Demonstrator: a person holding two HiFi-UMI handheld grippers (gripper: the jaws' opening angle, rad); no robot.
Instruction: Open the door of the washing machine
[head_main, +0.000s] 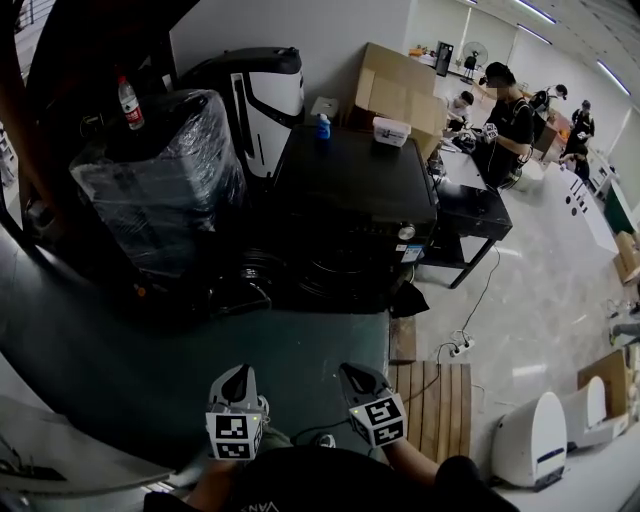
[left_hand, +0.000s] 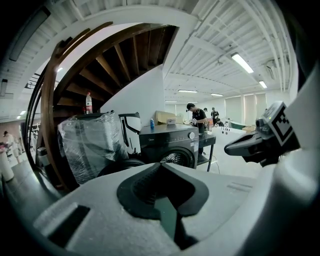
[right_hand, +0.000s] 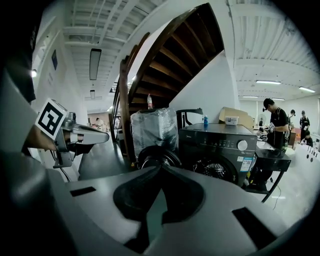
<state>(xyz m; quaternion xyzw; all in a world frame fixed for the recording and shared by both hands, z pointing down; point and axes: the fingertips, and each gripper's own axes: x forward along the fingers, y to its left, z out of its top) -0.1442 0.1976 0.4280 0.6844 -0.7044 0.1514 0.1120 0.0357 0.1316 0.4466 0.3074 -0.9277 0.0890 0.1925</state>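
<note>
1. Head view: the left gripper (head_main: 238, 380) and the right gripper (head_main: 358, 376) are held side by side low in the frame. They hang over a green floor mat (head_main: 150, 350), well apart from the washing machine (head_main: 355, 185).
2. Left gripper view: the jaws are pressed together at the tips, with nothing between them.
3. Right gripper view: these jaws also meet at the tips and hold nothing.
4. The dark front-loading washing machine stands just beside the left edge of a black bench (head_main: 475, 212). Its round door (right_hand: 159, 156) is already swung open toward the left of the picture, and the drum (right_hand: 214, 169) shows.
5. A blue bottle (head_main: 323, 127) and a small white box (head_main: 391, 131) sit on the machine's top, at the back.
6. Left of the machine stands a film-wrapped appliance (head_main: 165, 175) with a red-labelled bottle (head_main: 128, 102) on top.
7. A person (head_main: 510, 125) stands near the bench's far edge.
</note>
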